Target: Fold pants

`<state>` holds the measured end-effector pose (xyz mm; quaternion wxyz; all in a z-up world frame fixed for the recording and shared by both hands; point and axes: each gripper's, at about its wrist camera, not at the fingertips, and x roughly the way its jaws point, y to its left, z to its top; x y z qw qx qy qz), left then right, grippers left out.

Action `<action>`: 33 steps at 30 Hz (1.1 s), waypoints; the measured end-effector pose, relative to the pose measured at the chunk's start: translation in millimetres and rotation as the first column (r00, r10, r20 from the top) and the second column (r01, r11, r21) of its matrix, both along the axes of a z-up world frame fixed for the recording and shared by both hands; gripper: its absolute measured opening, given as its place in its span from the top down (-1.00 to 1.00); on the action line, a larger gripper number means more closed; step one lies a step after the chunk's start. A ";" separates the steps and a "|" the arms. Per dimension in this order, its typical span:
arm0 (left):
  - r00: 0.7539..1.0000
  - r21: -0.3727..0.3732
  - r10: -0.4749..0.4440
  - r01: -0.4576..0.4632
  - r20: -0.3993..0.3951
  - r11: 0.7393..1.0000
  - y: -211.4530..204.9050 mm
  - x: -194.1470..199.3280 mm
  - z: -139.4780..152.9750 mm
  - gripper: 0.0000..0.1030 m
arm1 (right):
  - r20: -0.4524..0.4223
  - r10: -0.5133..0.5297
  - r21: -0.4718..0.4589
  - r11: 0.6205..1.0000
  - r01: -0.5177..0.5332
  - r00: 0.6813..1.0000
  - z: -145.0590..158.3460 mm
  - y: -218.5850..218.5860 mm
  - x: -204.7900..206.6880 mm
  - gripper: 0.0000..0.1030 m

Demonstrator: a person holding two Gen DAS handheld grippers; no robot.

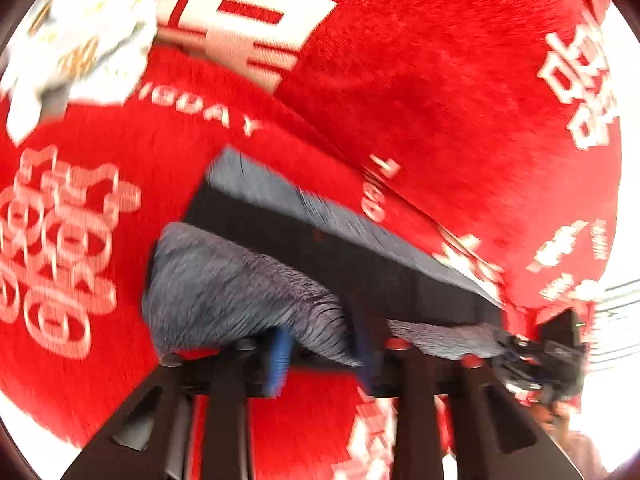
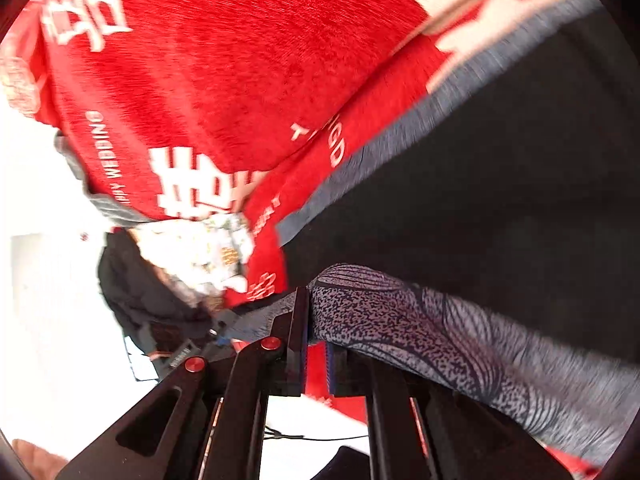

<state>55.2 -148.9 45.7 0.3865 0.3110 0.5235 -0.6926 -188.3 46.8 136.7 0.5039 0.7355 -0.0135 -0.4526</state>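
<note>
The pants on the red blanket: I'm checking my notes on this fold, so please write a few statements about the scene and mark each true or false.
1. The pants are black with a grey patterned waistband. True.
2. The surface under them is a plain blue sheet. False: it is a red blanket with white characters and lettering.
3. The right gripper is closed, its fingers close together at the waistband's edge. True.
4. The left gripper is far from the fabric. False: grey waistband fabric lies at its fingers.
5. A white patterned cloth lies on the blanket. True.
</note>
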 end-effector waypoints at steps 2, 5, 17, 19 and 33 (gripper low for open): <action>0.995 -0.038 0.048 -0.045 0.088 0.998 -24.6 -13.3 -14.4 -0.68 | -0.033 0.039 0.041 0.998 -0.037 0.999 -19.6 -33.9 -15.5 0.82; 0.985 -0.021 0.082 -0.079 0.149 0.997 -57.7 -29.5 -46.1 -0.68 | -0.032 0.044 0.080 0.996 -0.041 0.999 -52.2 -63.7 -31.1 0.78; 0.907 -0.045 0.139 -0.132 0.397 0.990 -76.9 -30.4 -47.0 -0.68 | -0.038 0.120 0.103 0.988 -0.116 0.992 -81.7 -98.2 -37.3 -0.36; 0.918 -0.045 0.024 -0.007 0.395 0.999 -58.6 -56.1 -28.4 -0.68 | -0.045 0.121 0.065 0.991 -0.118 0.992 -59.8 -90.5 -39.6 -0.38; 0.815 0.218 -0.580 0.564 0.009 0.796 138.0 -324.3 -29.4 -0.68 | -0.188 -0.187 0.275 0.932 0.234 0.964 2.0 197.8 -147.1 -0.38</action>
